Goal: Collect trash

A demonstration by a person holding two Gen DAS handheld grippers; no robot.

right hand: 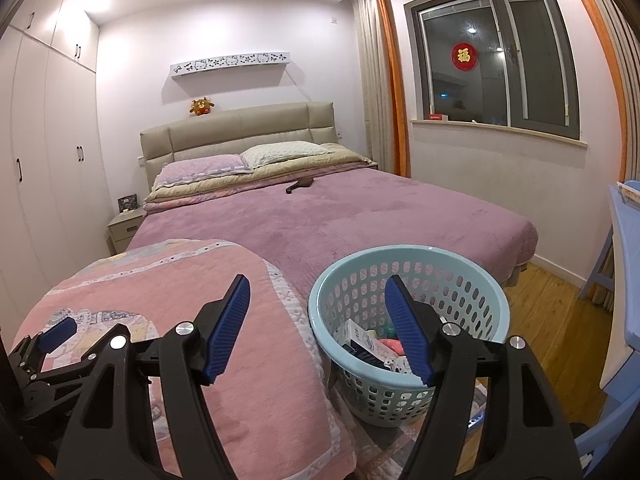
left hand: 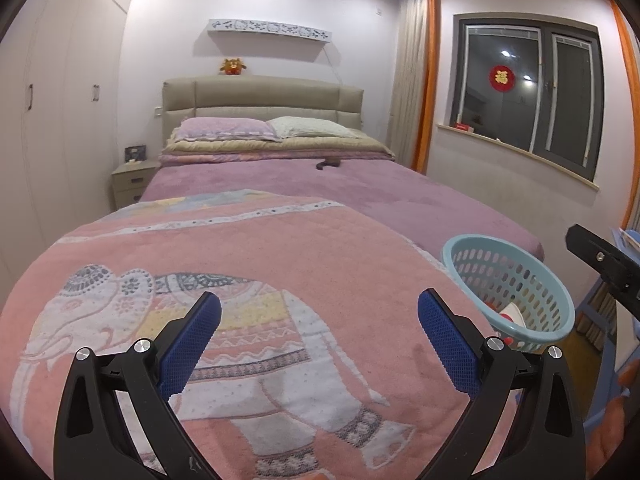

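A light-blue perforated basket (right hand: 408, 250) stands at the foot of the bed, beside the pink elephant blanket (right hand: 224, 360). Inside it lie a white box (right hand: 358, 338), a pink item (right hand: 390, 345) and other small packets. My right gripper (right hand: 318, 282) is open and holds nothing; it hovers over the basket's left rim and the blanket's edge. My left gripper (left hand: 320, 300) is open too, also holding nothing, and hangs above the elephant blanket (left hand: 240, 320). In the left wrist view the basket (left hand: 480, 240) is to the right, with a white and red item (left hand: 512, 316) inside.
A small dark object (right hand: 298, 186) lies on the purple bedspread near the pillows. White wardrobes line the left wall, and a nightstand (right hand: 124, 228) stands by the headboard. Blue furniture (right hand: 624, 280) stands at the right on the wooden floor. A window is at the right.
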